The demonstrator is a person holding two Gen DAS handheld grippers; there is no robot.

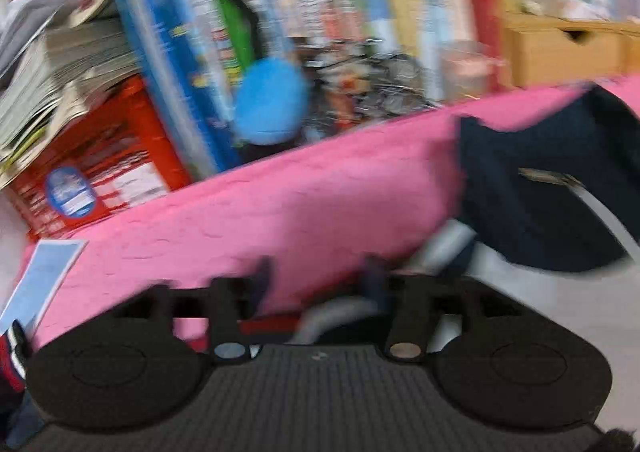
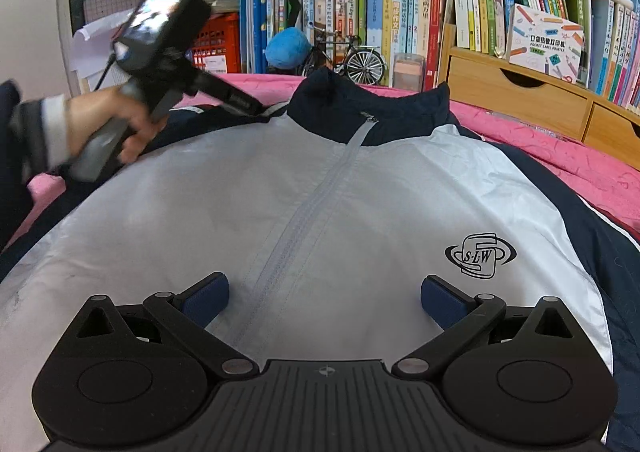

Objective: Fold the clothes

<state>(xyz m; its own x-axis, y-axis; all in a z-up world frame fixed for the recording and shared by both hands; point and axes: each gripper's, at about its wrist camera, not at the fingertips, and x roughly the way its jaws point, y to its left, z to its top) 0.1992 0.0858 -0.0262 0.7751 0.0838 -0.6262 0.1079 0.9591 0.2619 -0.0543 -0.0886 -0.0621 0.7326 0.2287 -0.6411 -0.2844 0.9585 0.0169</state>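
White, smooth nylon jacket with navy collar and sleeves lies flat, zipped, on the pink quilted bedspread, directly beneath the spread, empty right gripper; the left gripper is parted, nothing between its pads.

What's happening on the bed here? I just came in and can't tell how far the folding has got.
A person is working on a white and navy zip-up jacket spread front-up on the pink bedspread, zipper closed. The right gripper hangs open over its chest, gripping nothing. The left gripper, held in a hand, is at the jacket's shoulder by the collar, jaws apart, pads clamping nothing. No fold shows yet.
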